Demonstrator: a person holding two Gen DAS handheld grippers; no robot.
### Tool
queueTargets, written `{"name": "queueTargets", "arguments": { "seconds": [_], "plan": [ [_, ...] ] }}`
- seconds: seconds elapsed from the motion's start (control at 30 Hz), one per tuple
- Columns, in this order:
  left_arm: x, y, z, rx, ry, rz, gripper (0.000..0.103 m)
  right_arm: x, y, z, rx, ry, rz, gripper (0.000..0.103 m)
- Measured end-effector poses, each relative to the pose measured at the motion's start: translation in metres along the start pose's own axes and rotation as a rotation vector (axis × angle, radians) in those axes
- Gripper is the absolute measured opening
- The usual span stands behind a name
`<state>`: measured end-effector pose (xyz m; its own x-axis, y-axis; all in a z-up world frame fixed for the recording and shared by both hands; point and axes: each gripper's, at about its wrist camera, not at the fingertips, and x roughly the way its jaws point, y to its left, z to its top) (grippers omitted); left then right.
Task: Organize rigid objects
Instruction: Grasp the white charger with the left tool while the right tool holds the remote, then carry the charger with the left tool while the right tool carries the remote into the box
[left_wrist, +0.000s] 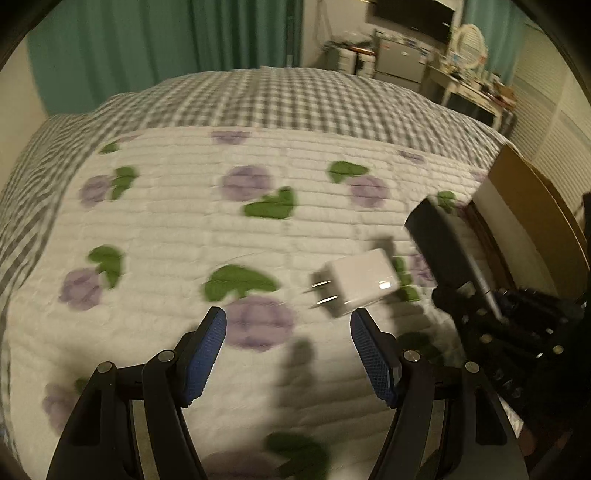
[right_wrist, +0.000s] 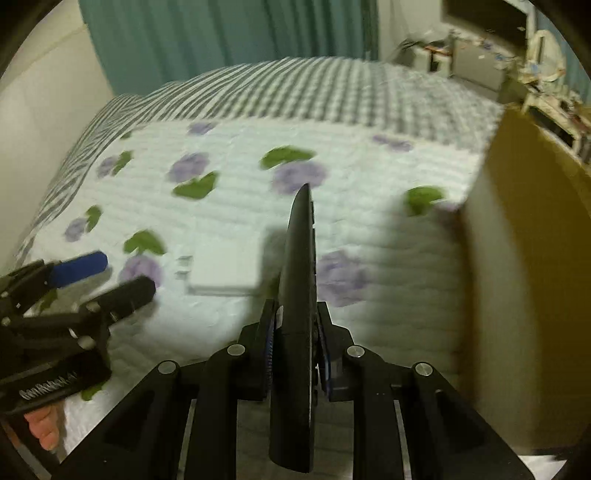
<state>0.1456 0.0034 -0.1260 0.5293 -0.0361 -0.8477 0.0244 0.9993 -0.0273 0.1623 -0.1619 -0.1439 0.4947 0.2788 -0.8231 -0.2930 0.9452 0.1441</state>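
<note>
A white plug charger (left_wrist: 360, 282) lies on the flowered quilt (left_wrist: 184, 221), its metal prongs pointing left. My left gripper (left_wrist: 288, 328) is open and empty, just short of the charger; its right pad is close to the charger's near corner. In the right wrist view the charger (right_wrist: 225, 266) is blurred, left of the held object. My right gripper (right_wrist: 295, 328) is shut on a flat black remote (right_wrist: 299, 280), held on edge above the quilt. The remote (left_wrist: 439, 243) and right gripper show at the right of the left wrist view. The left gripper (right_wrist: 103, 277) shows at left.
A brown cardboard box (right_wrist: 524, 258) stands at the right on the bed; it also shows in the left wrist view (left_wrist: 532, 206). A grey checked blanket (left_wrist: 277, 99) covers the far bed. Green curtains (left_wrist: 166, 40) and a cluttered dresser (left_wrist: 465, 77) stand behind.
</note>
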Motion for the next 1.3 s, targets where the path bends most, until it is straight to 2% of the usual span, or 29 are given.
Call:
{"name": "queueTargets", "arguments": {
  "seconds": [0.03,0.1,0.17,0.23,0.33,0.43,0.6,0.7,0.83,0.97,1.17,1.3],
  "plan": [
    [0.003,-0.006,0.003,0.011,0.001,-0.012,0.073,-0.003,-0.007,0.002,0.010,-0.008,-0.020,0.018],
    [0.011,-0.019,0.009,0.037,0.007,-0.031,0.073,-0.009,-0.016,0.006,0.004,-0.031,-0.112,0.019],
    [0.019,-0.030,0.013,0.059,0.013,-0.030,0.073,-0.012,-0.018,0.008,-0.017,-0.039,-0.149,0.018],
    [0.028,-0.035,0.017,0.062,0.027,-0.045,0.073,-0.014,-0.019,0.008,-0.007,-0.044,-0.126,0.018],
    [0.043,-0.038,0.020,0.069,0.064,-0.050,0.073,-0.010,-0.018,0.007,-0.031,-0.043,-0.156,0.018],
    [0.054,-0.041,0.022,0.078,0.096,-0.068,0.073,-0.012,-0.022,0.006,-0.025,-0.045,-0.141,0.018],
    [0.060,-0.054,0.026,0.123,0.114,-0.002,0.073,-0.007,-0.019,0.006,-0.029,-0.039,-0.150,0.018],
    [0.060,-0.057,0.023,0.146,0.107,0.026,0.066,-0.009,-0.019,0.005,-0.028,-0.037,-0.130,0.018],
    [0.048,-0.058,0.017,0.165,0.089,0.046,0.066,-0.012,-0.020,0.005,-0.016,-0.040,-0.106,0.018],
    [0.020,-0.047,0.016,0.129,0.046,0.065,0.066,-0.025,-0.018,0.006,-0.006,-0.054,-0.077,0.018],
    [-0.048,-0.042,0.028,0.097,-0.051,0.085,0.066,-0.084,-0.016,0.022,-0.005,-0.142,-0.014,0.018],
    [-0.096,-0.056,0.048,0.109,-0.140,0.077,0.066,-0.134,-0.019,0.036,-0.038,-0.198,-0.022,0.018]
  ]
}}
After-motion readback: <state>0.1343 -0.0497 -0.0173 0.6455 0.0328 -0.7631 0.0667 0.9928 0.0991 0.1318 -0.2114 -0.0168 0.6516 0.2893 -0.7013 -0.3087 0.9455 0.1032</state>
